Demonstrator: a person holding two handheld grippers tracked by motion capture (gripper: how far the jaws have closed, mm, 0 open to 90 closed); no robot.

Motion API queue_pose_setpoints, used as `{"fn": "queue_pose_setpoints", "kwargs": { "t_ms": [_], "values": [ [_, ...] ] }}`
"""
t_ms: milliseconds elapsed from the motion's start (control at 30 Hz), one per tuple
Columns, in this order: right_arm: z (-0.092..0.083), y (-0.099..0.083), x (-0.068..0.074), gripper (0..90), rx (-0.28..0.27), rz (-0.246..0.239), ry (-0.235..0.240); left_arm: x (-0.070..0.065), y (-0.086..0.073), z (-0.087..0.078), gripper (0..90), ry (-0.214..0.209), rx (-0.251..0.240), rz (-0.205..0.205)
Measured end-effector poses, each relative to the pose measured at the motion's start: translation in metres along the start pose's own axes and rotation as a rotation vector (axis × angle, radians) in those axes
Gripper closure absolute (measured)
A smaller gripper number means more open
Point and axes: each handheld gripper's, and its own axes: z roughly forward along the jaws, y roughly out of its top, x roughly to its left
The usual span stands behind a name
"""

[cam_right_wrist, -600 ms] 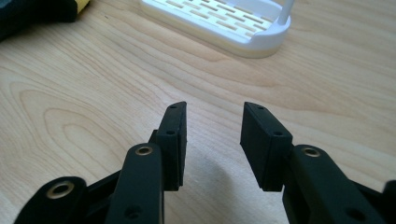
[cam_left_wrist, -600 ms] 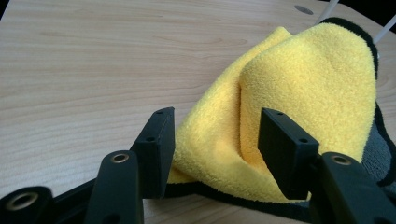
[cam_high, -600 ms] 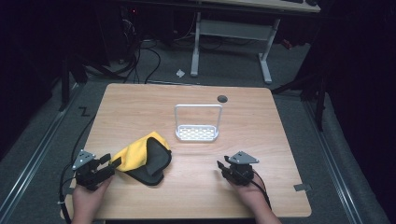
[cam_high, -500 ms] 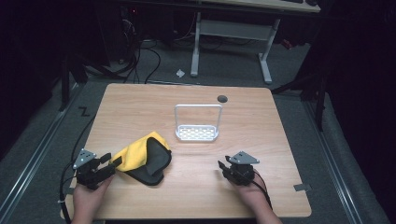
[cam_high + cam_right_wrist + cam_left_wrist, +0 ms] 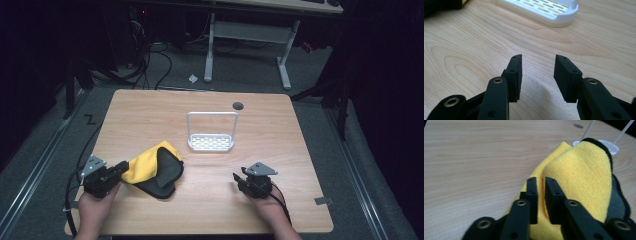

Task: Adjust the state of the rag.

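On table (image 5: 150,107): one cloth (image 5: 152,165), one rack (image 5: 211,142).

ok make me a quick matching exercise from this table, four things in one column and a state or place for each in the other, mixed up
Things:
1. left gripper
2. right gripper
3. yellow and black cloth
4. white rack

States or places:
A. stands near the middle of the table, nothing on it
B. jaws apart over bare wood
C. lies folded at the front left
D. jaws pinched on yellow fabric

Pairs: 1-D, 2-B, 3-C, 4-A
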Motion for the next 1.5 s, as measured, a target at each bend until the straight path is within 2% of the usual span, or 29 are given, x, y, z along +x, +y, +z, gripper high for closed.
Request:
{"fn": "queue_pose_setpoints", "kwargs": {
  "t_ms": [33, 100, 133, 167, 200, 233, 267, 333, 600, 700, 767, 1000, 1100, 1233, 1367, 1500],
  "values": [
    [0.000, 0.000, 0.000, 59.1, -0.002, 0.004, 0.006, -0.001, 0.003, 0.005, 89.3, 0.005, 0.012, 0.004],
    [0.000, 0.001, 0.000, 58.9, -0.003, 0.004, 0.008, -0.004, 0.004, 0.021, 89.8, 0.023, 0.076, 0.032],
    [0.001, 0.001, 0.000, 58.9, -0.002, 0.003, 0.010, -0.004, 0.004, 0.021, 89.8, 0.023, 0.076, 0.032],
    [0.001, 0.000, 0.000, 58.5, 0.000, 0.001, 0.011, -0.008, 0.000, 0.033, 89.8, 0.028, 0.141, 0.064],
    [0.001, 0.000, 0.000, 58.2, 0.001, -0.001, 0.011, -0.008, 0.000, 0.033, 89.8, 0.028, 0.141, 0.064],
    [0.001, 0.000, 0.000, 57.9, 0.003, 0.002, 0.011, -0.013, -0.005, 0.040, 89.8, 0.026, 0.185, 0.107],
    [0.001, 0.000, 0.000, 57.9, 0.003, 0.002, 0.011, -0.013, -0.005, 0.040, 89.8, 0.026, 0.185, 0.107],
    [0.001, 0.000, 0.000, 57.5, 0.003, 0.003, 0.017, -0.020, -0.009, 0.046, 89.8, 0.014, 0.222, 0.143],
    [0.002, -0.001, 0.001, 56.4, 0.013, -0.008, 0.027, -0.041, -0.015, 0.048, 89.8, -0.035, 0.235, 0.176],
    [0.002, -0.001, 0.001, 55.4, 0.014, -0.005, 0.028, -0.053, -0.017, 0.049, 89.7, -0.073, 0.242, 0.178],
    [0.002, -0.001, 0.000, 54.8, 0.015, -0.002, 0.029, -0.060, -0.018, 0.049, 89.7, -0.083, 0.247, 0.174],
    [0.003, -0.002, 0.000, 54.5, 0.016, 0.001, 0.030, -0.096, -0.018, 0.060, 89.5, -0.157, 0.258, 0.189],
    [0.004, -0.002, 0.000, 54.6, 0.017, 0.008, 0.030, -0.109, -0.014, 0.071, 87.2, -0.192, 0.254, 0.157],
    [0.003, -0.002, 0.000, 54.7, 0.014, 0.009, 0.032, -0.113, -0.010, 0.074, 81.1, -0.211, 0.219, 0.105],
    [0.004, 0.000, 0.001, 54.7, 0.010, -0.002, 0.033, -0.109, -0.007, 0.065, 75.6, -0.210, 0.197, 0.094],
    [0.007, 0.001, 0.001, 54.7, 0.016, 0.007, 0.035, -0.105, -0.003, 0.050, 69.0, -0.204, 0.153, 0.092]
  ]
}}
